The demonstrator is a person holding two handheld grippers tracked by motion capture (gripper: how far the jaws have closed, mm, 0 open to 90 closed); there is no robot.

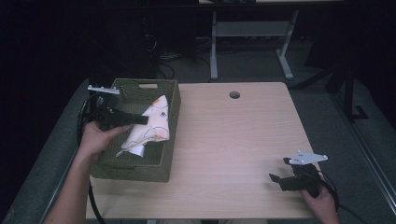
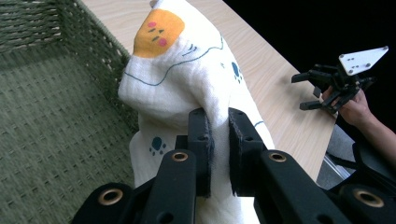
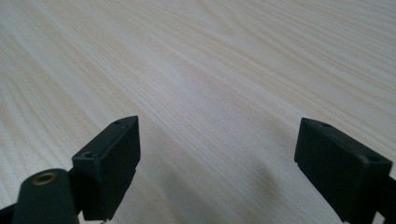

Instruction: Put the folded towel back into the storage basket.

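A white cloth (image 1: 152,123) with an orange patch and small blue paw prints hangs over the green woven basket (image 1: 135,170) at the table's left. My left gripper (image 1: 145,120) is shut on a fold of the cloth (image 2: 182,88), holding it up above the basket floor (image 2: 51,130). Its jaws pinch the fabric between them. My right gripper (image 1: 279,174) rests low over the bare table near the front right corner, open with nothing between its jaws. The right gripper (image 3: 217,154) looks down on plain wood (image 3: 224,70). It also appears far off as the right gripper (image 2: 308,91).
The light wooden table (image 1: 233,144) has a round cable hole (image 1: 234,95) near its far edge. Beyond the table stand the white legs of a desk frame (image 1: 214,46) on a dark floor. The person's forearms enter from the bottom.
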